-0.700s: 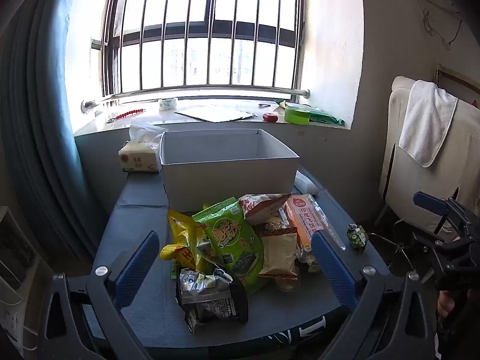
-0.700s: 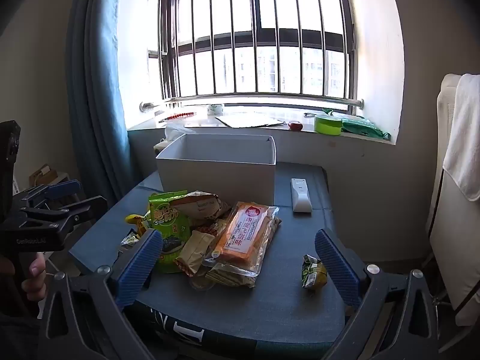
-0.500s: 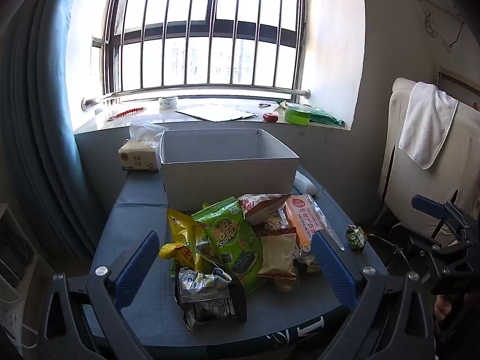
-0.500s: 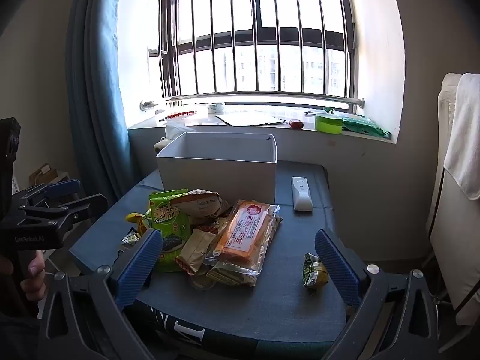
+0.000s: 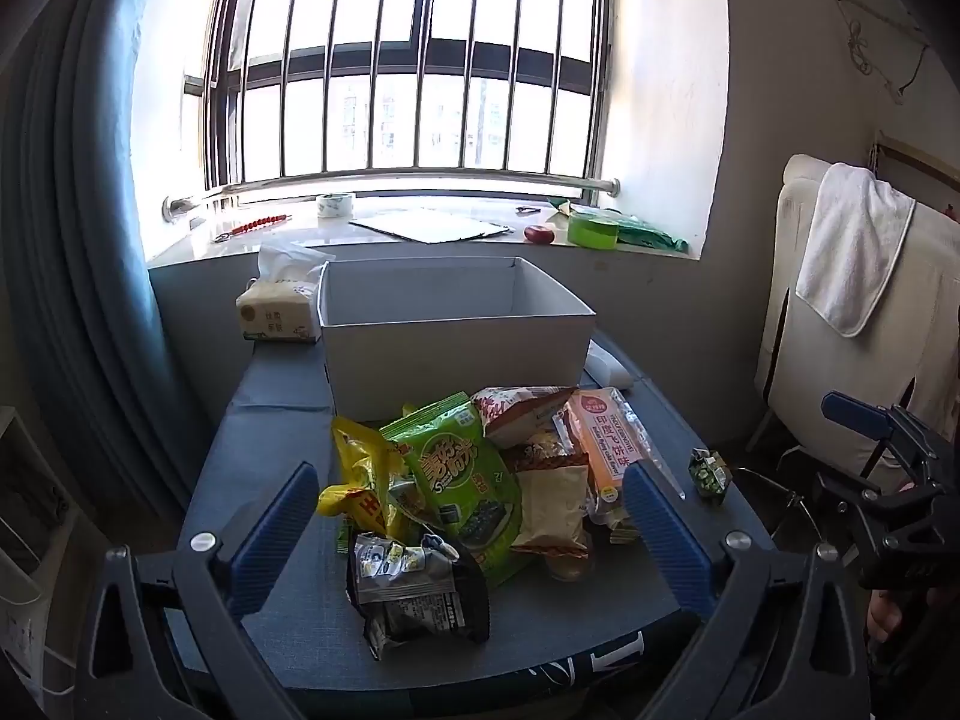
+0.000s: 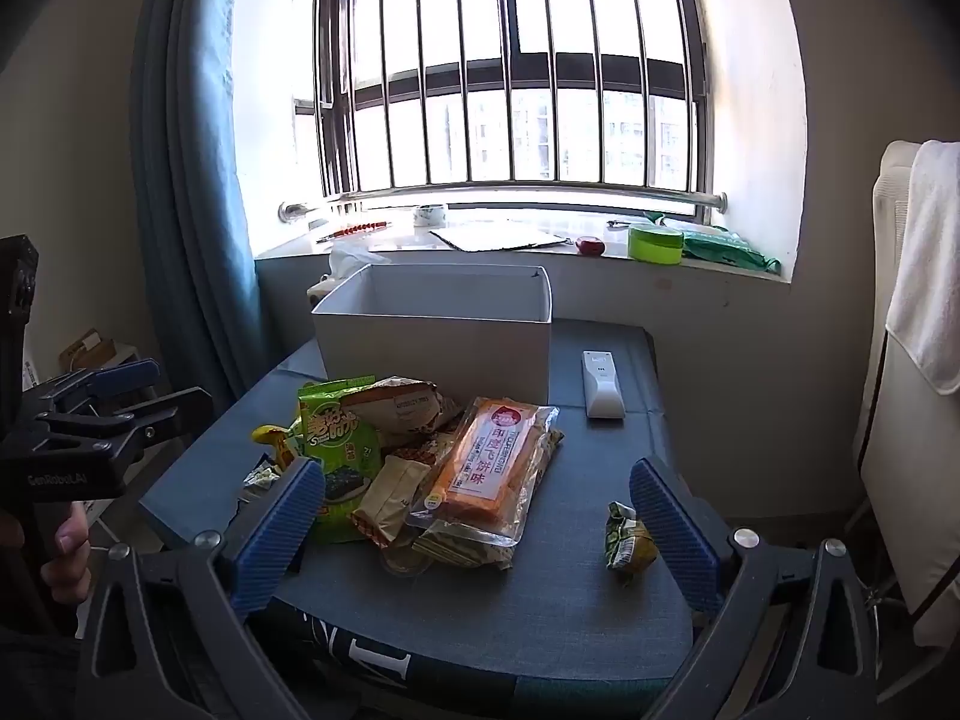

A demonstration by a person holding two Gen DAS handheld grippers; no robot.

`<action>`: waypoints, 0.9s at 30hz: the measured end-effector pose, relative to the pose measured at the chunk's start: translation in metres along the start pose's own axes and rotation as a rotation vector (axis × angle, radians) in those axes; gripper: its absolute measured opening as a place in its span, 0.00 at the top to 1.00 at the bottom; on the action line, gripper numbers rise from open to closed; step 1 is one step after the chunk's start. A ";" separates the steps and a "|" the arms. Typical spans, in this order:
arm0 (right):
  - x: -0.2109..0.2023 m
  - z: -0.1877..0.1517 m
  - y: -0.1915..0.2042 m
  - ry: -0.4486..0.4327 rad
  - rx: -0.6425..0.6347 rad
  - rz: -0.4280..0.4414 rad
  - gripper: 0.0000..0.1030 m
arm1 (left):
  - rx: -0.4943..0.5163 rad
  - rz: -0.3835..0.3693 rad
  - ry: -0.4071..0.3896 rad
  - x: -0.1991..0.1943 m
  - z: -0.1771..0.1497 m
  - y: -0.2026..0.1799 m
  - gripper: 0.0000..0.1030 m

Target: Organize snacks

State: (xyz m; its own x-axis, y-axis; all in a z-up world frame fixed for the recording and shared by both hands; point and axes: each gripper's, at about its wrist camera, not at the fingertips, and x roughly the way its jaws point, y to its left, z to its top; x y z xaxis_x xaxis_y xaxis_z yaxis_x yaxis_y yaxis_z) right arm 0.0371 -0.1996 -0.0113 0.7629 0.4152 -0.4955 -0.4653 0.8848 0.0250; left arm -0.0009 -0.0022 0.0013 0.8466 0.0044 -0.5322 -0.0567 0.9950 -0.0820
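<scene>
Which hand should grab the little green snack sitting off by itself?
Right. The green snack lies just inside the open right gripper's right finger, while it sits outside the left gripper's span.

Each claw is a black plastic frame with triangular cut-outs and silver screw heads at the finger roots. The left claw (image 5: 471, 525) and the right claw (image 6: 477, 525) carry ribbed blue pads (image 5: 273, 531) on both fingers. White lettering marks the left claw's side. A thumb (image 6: 72, 540) wraps its black handle.
</scene>
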 end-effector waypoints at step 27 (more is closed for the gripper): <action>0.000 -0.001 0.000 0.000 -0.003 0.002 0.00 | 0.000 0.007 -0.008 -0.002 -0.001 0.001 0.00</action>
State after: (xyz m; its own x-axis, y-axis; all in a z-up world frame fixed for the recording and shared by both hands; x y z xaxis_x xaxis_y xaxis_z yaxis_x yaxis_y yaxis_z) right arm 0.0367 -0.1998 -0.0120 0.7618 0.4172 -0.4955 -0.4683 0.8832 0.0237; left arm -0.0033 -0.0017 0.0018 0.8503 0.0124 -0.5261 -0.0630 0.9949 -0.0785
